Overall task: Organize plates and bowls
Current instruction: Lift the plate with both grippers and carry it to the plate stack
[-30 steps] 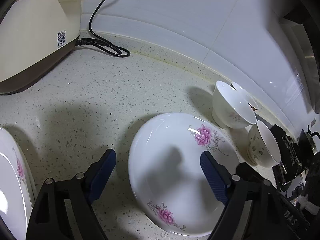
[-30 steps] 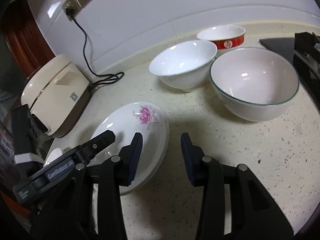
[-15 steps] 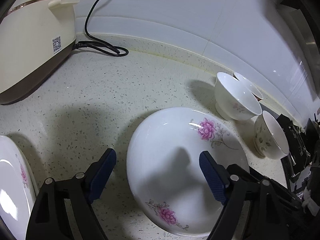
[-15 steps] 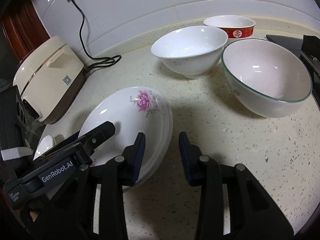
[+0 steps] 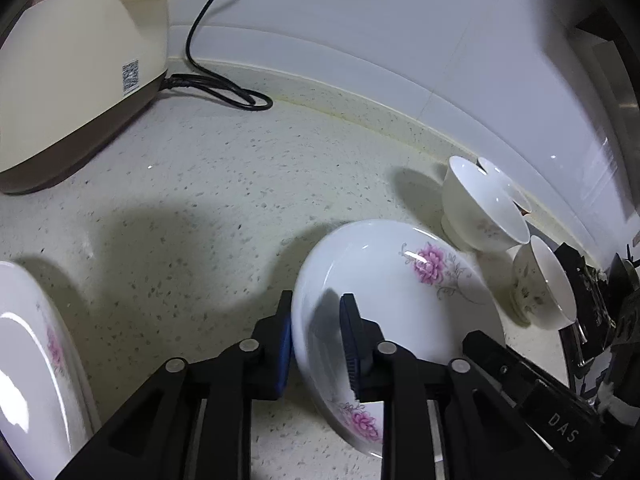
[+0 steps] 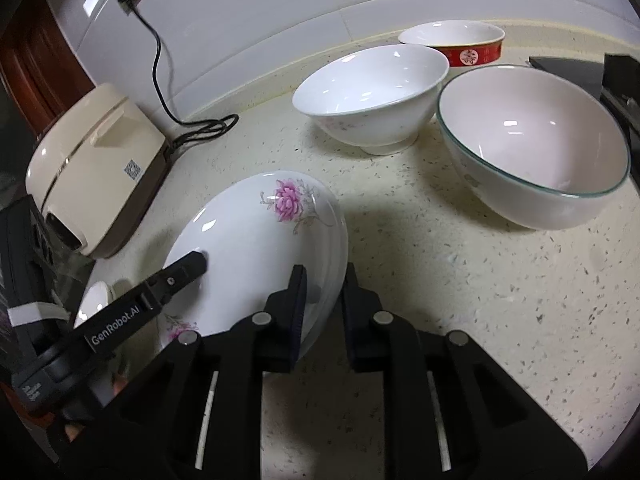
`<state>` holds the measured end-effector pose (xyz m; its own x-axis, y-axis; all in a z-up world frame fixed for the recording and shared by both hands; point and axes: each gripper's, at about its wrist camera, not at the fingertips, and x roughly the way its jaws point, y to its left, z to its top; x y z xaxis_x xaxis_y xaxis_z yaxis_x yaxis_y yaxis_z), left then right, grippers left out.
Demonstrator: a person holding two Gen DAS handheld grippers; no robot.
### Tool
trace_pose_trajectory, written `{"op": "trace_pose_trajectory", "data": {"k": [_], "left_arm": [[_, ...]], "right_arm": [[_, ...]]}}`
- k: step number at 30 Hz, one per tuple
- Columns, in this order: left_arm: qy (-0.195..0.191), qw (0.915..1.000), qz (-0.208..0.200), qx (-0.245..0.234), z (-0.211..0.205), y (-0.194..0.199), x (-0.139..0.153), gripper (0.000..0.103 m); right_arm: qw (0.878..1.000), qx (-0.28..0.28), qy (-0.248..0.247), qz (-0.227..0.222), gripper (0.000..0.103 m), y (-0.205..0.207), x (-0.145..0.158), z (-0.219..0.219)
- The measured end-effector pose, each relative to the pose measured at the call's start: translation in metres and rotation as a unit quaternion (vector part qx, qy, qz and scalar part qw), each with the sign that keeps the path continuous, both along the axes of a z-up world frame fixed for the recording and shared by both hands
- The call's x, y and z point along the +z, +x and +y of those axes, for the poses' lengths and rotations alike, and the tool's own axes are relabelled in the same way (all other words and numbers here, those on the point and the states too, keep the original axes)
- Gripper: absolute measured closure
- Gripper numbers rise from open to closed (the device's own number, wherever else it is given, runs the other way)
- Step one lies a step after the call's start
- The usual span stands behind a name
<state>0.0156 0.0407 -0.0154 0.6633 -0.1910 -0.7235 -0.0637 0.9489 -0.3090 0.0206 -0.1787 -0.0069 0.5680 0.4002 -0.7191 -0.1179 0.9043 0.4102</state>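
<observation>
One white plate, pink flowers, deep & glossy, on speckled counter.

My left claw is matte black with blue ribbed pads and silver rivets at its pivots. My right claw matches it, with white slots down its arms; beside it, the other tool reads "GenRobot.AI" in white.

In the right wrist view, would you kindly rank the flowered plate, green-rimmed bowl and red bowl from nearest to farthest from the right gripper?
1. Flowered plate: rim between the closing jaws of the right gripper.
2. Green-rimmed bowl: upper right.
3. Red bowl: by the wall.
</observation>
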Motion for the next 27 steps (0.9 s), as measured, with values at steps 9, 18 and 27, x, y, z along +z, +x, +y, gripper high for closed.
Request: {"op": "trace_pose_trajectory", "data": {"k": [9, 18, 27], "left_arm": [[-0.017, 0.9998, -0.001, 0.010, 0.004, -0.002, -0.001, 0.086], [-0.046, 0.9981, -0.034, 0.024, 0.009, -0.019, 0.004, 0.087], [-0.035, 0.9964, -0.065, 0.041, 0.004, -0.035, 0.013, 0.087]], "right_arm": [[1.000, 0.000, 0.005, -0.001, 0.086, -0.003, 0.002, -0.003], [0.999, 0.008, 0.036, -0.036, 0.086, -0.013, 0.009, -0.008], [0.997, 0.010, 0.051, -0.052, 0.086, -0.019, 0.014, -0.011]]}}
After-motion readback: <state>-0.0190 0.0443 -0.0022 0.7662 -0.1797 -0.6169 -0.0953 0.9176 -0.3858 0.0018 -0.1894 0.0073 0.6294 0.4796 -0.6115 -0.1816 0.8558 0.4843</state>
